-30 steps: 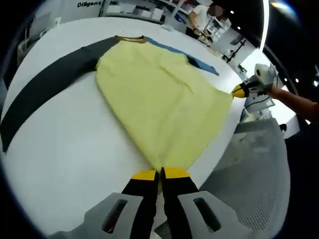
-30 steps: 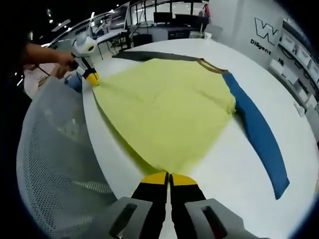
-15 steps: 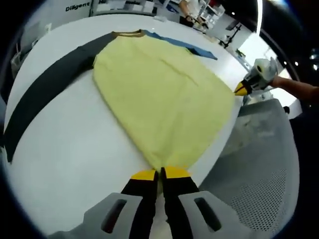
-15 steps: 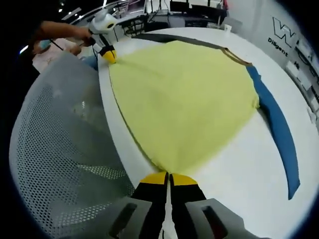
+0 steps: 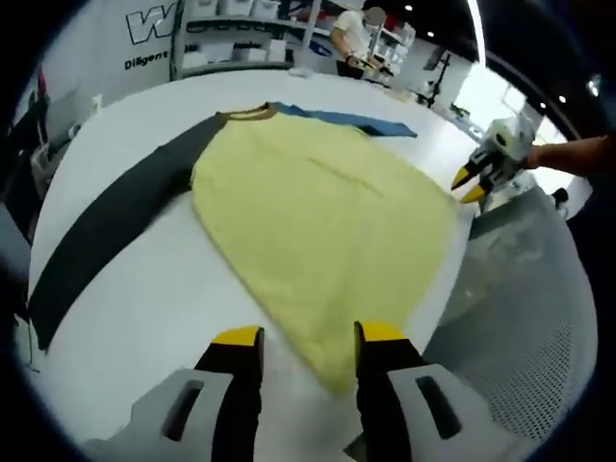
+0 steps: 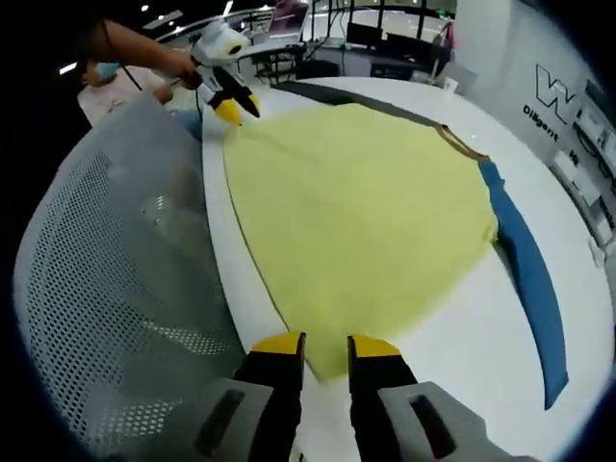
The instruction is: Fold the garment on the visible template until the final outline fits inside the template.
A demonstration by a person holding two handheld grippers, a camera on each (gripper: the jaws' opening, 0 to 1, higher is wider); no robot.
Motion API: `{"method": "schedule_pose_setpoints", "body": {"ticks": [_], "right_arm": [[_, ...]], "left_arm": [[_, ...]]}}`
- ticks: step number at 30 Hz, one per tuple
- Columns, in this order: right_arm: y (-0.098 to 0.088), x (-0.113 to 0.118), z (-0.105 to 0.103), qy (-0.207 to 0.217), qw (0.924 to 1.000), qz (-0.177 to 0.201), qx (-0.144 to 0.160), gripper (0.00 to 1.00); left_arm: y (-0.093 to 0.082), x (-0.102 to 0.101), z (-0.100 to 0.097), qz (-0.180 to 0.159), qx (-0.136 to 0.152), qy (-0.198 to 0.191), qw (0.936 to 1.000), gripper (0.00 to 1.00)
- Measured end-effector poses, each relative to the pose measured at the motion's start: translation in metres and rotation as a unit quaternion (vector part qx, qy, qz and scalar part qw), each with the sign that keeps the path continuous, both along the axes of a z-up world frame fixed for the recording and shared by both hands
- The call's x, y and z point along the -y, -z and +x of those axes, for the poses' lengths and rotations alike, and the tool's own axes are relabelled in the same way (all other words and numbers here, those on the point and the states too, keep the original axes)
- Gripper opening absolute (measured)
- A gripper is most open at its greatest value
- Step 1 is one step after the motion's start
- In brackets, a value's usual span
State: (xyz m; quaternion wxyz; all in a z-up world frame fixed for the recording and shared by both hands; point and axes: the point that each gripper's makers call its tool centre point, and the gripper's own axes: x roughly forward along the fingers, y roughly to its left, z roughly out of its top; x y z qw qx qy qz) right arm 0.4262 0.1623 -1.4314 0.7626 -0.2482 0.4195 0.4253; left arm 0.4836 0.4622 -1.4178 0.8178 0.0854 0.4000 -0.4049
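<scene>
Both tongs have let go since half a second ago, jaws now parted over the hem corners they had pinched; the white table [image 5: 144, 289] carries the garment [image 5: 327, 221] spread flat, yellow body out to the near edge, dark sleeve [image 5: 106, 231] to one side and blue sleeve [image 6: 529, 279] to the other; a mesh chair [image 6: 115, 289] stands just beside the edge. Left tongs [image 5: 306, 339] and right tongs [image 6: 325, 345] hang empty; no template outline is discernible. Best next, I judge: regrip a sleeve and fold it inward, smoothly.
</scene>
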Motion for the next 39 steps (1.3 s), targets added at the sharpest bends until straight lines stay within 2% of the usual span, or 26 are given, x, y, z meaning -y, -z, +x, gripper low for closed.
{"method": "schedule_pose_setpoints", "body": {"ticks": [3,7,9,10,12,16,22,24,26,27,33,37,39], "right_arm": [[0.009,0.001,-0.006,0.001,0.9998,-0.007,-0.017,0.1],[0.017,0.008,-0.016,0.004,0.9992,-0.016,-0.035,0.1],[0.015,0.009,-0.017,0.006,0.9997,-0.005,-0.024,0.09],[0.016,0.013,-0.019,0.015,0.9993,-0.011,-0.033,0.08],[0.016,0.015,-0.021,0.016,0.9994,-0.01,-0.028,0.08],[0.017,0.017,-0.023,0.0,0.9999,-0.013,-0.011,0.09],[0.016,0.017,-0.024,-0.003,0.9998,-0.019,-0.01,0.09],[0.015,0.016,-0.023,-0.003,0.9997,-0.02,-0.017,0.1],[0.012,0.016,-0.021,0.003,0.9997,-0.019,-0.015,0.12],[0.009,0.014,-0.018,0.004,0.9999,-0.013,-0.004,0.14],[-0.004,0.013,-0.01,0.023,0.9996,0.007,0.013,0.21],[-0.013,0.012,-0.005,0.046,0.9982,0.028,0.026,0.28],[-0.015,0.013,-0.003,0.051,0.9977,0.031,0.032,0.32]], "left_arm": [[-0.002,0.015,-0.004,-0.013,0.001,0.016,0.9998,0.27],[0.009,0.025,-0.009,-0.012,-0.024,0.024,0.9994,0.28],[0.017,0.022,-0.009,-0.001,-0.033,0.013,0.9994,0.32],[0.018,0.02,-0.008,0.001,-0.034,0.009,0.9994,0.35],[0.016,0.02,-0.005,-0.01,-0.027,0.001,0.9996,0.36],[0.017,0.021,-0.012,-0.015,-0.04,0.0,0.9991,0.44],[0.018,0.022,-0.017,-0.011,-0.028,0.011,0.9995,0.48],[0.013,0.025,-0.016,-0.022,-0.025,0.012,0.9994,0.49],[0.007,0.024,-0.007,-0.034,-0.009,-0.004,0.9994,0.52],[0.003,0.021,0.0,-0.037,0.004,-0.013,0.9992,0.55],[-0.004,-0.002,0.019,-0.026,0.025,-0.044,0.9984,0.58],[-0.006,-0.024,0.035,-0.031,0.03,-0.101,0.994,0.66],[-0.006,-0.034,0.041,-0.027,0.037,-0.112,0.9926,0.67]]}}
